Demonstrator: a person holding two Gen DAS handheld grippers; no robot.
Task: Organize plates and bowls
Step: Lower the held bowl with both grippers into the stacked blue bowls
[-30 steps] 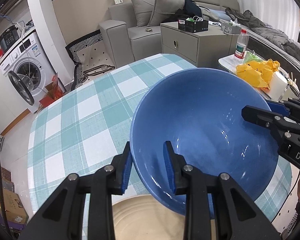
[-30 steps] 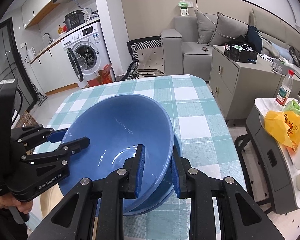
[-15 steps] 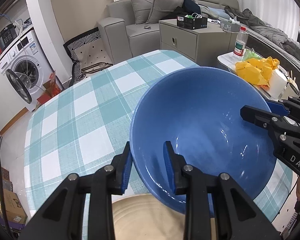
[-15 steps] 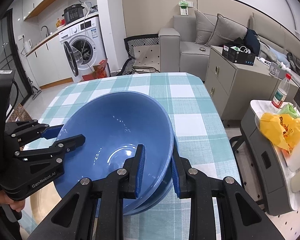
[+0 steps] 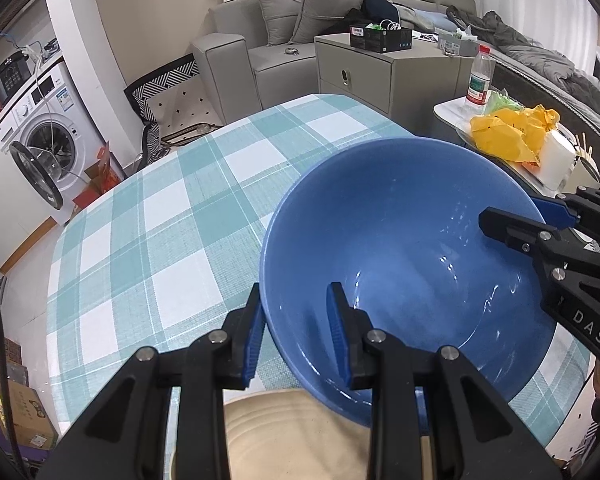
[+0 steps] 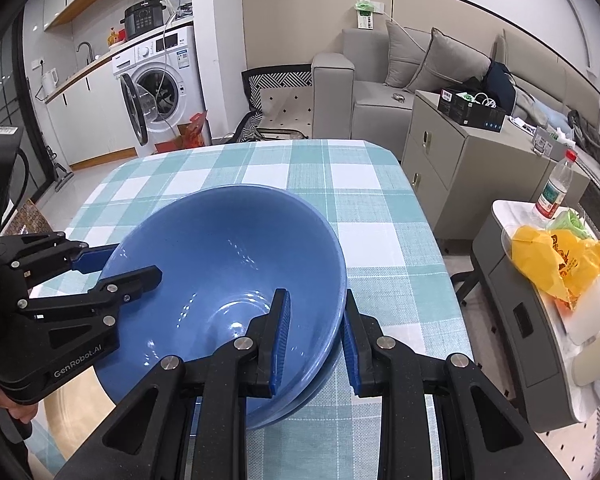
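A large blue bowl (image 5: 400, 240) (image 6: 228, 248) hangs tilted over the checked table (image 5: 160, 220), held from both sides. My left gripper (image 5: 296, 292) (image 6: 132, 260) is shut on its rim, one finger inside and one outside. On the opposite rim my right gripper (image 6: 315, 294) (image 5: 512, 208) is shut the same way. The edge of a second blue bowl (image 6: 324, 376) shows nested under the first, between the right fingers. A beige plate (image 5: 292, 436) (image 6: 72, 400) lies on the table below the bowl, mostly hidden.
The checked cloth (image 6: 364, 216) stretches bare beyond the bowl to the table's far edge. Right of the table stands a side table with a yellow bag (image 6: 560, 260) and a bottle (image 5: 478, 80). A grey cabinet (image 6: 460, 160), a sofa and a washing machine (image 6: 160, 88) stand beyond.
Both grippers keep their hold on the bowl. The room behind has shifted slightly in both views, and the bowl stays in the same place between the fingers.
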